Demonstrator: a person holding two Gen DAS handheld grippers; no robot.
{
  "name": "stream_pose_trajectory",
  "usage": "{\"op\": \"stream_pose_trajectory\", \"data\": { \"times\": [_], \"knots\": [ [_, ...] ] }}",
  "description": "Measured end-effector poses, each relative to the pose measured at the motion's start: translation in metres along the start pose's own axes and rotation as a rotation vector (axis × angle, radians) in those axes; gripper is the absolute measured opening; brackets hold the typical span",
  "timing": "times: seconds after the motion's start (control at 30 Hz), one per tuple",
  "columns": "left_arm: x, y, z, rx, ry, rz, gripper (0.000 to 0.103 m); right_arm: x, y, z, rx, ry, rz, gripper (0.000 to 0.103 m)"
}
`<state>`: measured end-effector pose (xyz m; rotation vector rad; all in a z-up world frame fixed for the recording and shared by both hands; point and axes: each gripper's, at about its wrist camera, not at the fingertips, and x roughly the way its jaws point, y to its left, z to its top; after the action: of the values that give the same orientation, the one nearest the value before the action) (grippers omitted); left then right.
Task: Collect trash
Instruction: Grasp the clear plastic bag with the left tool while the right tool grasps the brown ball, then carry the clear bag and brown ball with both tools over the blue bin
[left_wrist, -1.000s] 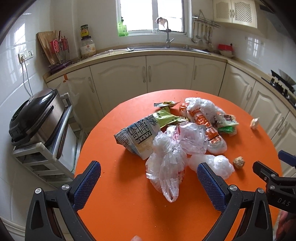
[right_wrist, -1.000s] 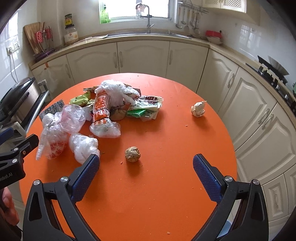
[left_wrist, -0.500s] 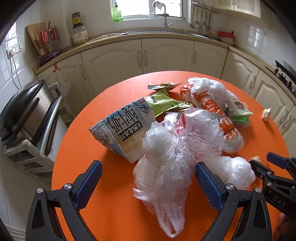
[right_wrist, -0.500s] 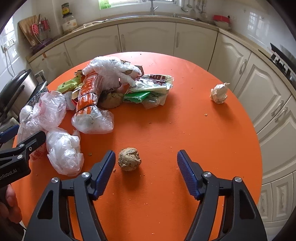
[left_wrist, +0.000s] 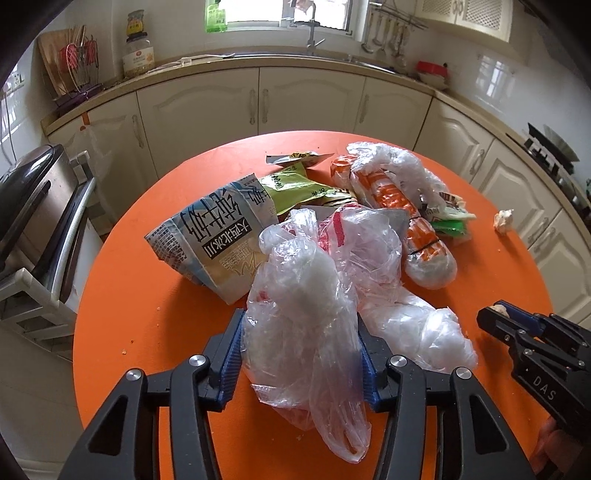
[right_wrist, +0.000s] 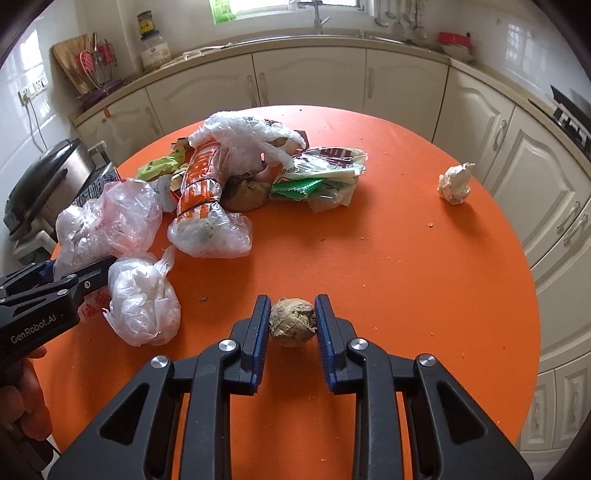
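Note:
Trash lies on a round orange table (left_wrist: 129, 295). My left gripper (left_wrist: 299, 354) has its jaws closing on a crumpled clear plastic bag (left_wrist: 306, 295), whose sides touch both blue pads. My right gripper (right_wrist: 291, 325) is shut on a small brown crumpled ball (right_wrist: 291, 322) that rests on the table. Behind the bag lie a blue-and-white carton (left_wrist: 207, 236), a green wrapper (left_wrist: 291, 188) and an orange-printed bag (left_wrist: 406, 214). A second knotted clear bag (right_wrist: 140, 299) sits between the two grippers. A white paper wad (right_wrist: 454, 183) lies alone at the far right.
Cream cabinets and a counter with a sink ring the table on the far side and right. A dark cooker on a white rack (left_wrist: 29, 206) stands close to the table's left edge. Crumbs dot the orange top (right_wrist: 406, 258).
Both grippers sank toward the table and closed. The left one came in around the clear plastic bag. The right one closed from wide open onto the brown ball.

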<state>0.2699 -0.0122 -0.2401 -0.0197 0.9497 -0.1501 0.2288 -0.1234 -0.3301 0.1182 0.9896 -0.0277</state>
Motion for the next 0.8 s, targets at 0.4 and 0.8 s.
{"op": "stream_pose_trajectory", "data": {
  "times": [0.4, 0.8],
  "knots": [
    [-0.121, -0.017, -0.043, 0.009, -0.183, 0.042, 0.048, -0.07, -0.019, -0.025, 0.072, -0.112, 0.069, 0.024],
    [-0.225, -0.14, -0.104, 0.222, -0.289, -0.157, 0.048, -0.175, -0.108, -0.072, 0.214, -0.28, 0.014, 0.024]
  ]
}}
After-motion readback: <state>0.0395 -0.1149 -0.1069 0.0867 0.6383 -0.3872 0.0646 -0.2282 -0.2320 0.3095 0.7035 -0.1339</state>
